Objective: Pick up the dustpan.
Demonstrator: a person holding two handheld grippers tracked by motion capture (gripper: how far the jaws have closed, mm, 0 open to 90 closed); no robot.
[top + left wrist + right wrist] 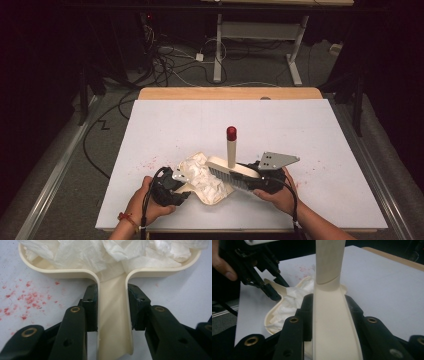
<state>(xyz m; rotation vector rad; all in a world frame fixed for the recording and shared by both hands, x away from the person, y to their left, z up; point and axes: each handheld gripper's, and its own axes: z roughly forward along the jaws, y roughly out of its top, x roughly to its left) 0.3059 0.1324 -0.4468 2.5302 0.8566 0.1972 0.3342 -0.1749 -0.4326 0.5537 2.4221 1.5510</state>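
- High view: a cream dustpan [200, 162] full of crumpled white paper [202, 177] is seen lying on the white table [320, 130], near its front edge. The dustpan's handle is held by the left gripper [181, 192]. A cream brush [234, 171] with a red-tipped handle standing upright is held by the right gripper [252, 181] over the dustpan's right side.
- Left gripper view: the dustpan [113, 322] handle is pinched between the two black jaws. Red crumbs [26, 300] are scattered on the table to the left.
- Right gripper view: the brush [332, 315] is clamped between the jaws, and the dustpan [287, 307] with its paper is seen beyond.
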